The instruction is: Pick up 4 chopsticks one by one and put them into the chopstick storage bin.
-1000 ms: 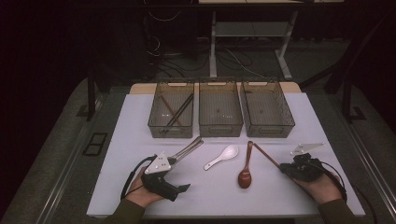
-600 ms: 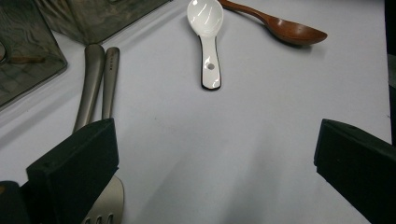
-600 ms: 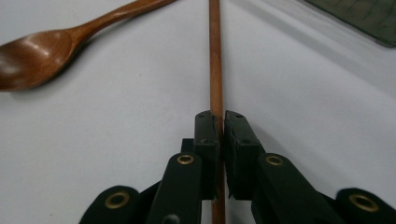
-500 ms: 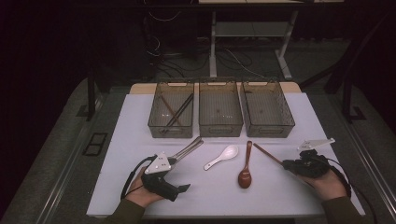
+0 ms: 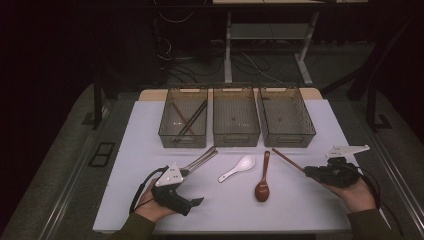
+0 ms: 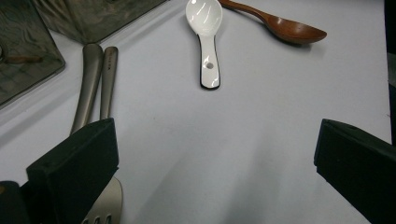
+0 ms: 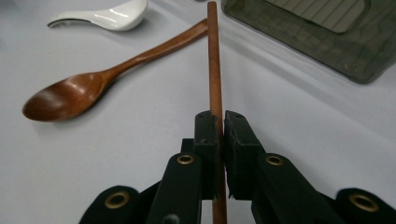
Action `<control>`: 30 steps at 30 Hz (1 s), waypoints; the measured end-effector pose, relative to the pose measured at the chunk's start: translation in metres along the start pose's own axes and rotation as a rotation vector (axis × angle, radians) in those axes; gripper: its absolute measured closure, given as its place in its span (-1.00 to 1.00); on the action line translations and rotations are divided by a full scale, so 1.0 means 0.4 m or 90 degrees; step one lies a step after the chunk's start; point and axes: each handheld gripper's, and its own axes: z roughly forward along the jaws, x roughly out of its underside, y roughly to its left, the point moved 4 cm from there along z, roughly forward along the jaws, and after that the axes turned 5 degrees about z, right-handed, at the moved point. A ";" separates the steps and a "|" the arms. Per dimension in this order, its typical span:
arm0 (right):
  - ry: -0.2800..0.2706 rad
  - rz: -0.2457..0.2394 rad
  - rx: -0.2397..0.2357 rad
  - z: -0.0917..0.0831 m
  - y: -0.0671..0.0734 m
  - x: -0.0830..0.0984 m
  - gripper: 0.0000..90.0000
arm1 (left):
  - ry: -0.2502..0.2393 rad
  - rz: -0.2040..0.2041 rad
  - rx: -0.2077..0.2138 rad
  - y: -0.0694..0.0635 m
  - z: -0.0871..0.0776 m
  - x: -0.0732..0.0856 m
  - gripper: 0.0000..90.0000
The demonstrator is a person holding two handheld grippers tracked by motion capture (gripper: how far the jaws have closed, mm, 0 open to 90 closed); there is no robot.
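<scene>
Lower right of the high view: right gripper (image 5: 306, 171) with fingers clamped on a wooden chopstick (image 5: 286, 159), slanting up-left above the worktop (image 5: 300, 210). Lower left: left gripper (image 5: 192, 170), fingers spread wide, empty, beside metal cutlery (image 5: 202, 159).

White work table (image 5: 320, 125) lit from above; surroundings dark. Grey floor (image 5: 65, 150) flanks it at 9 and 3 o'clock. At 12 o'clock, a metal desk frame (image 5: 265, 35) stands over loose cables (image 5: 250, 65) on the floor.
</scene>
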 end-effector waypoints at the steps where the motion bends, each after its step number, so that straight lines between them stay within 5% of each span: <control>1: -0.003 0.001 -0.003 -0.001 0.001 -0.003 0.86 | 0.000 0.000 0.000 0.000 0.000 0.000 -1.00; 30: -0.048 -0.047 -0.072 0.038 0.089 -0.119 0.86 | 0.001 0.000 -0.002 -0.001 0.001 0.000 -1.00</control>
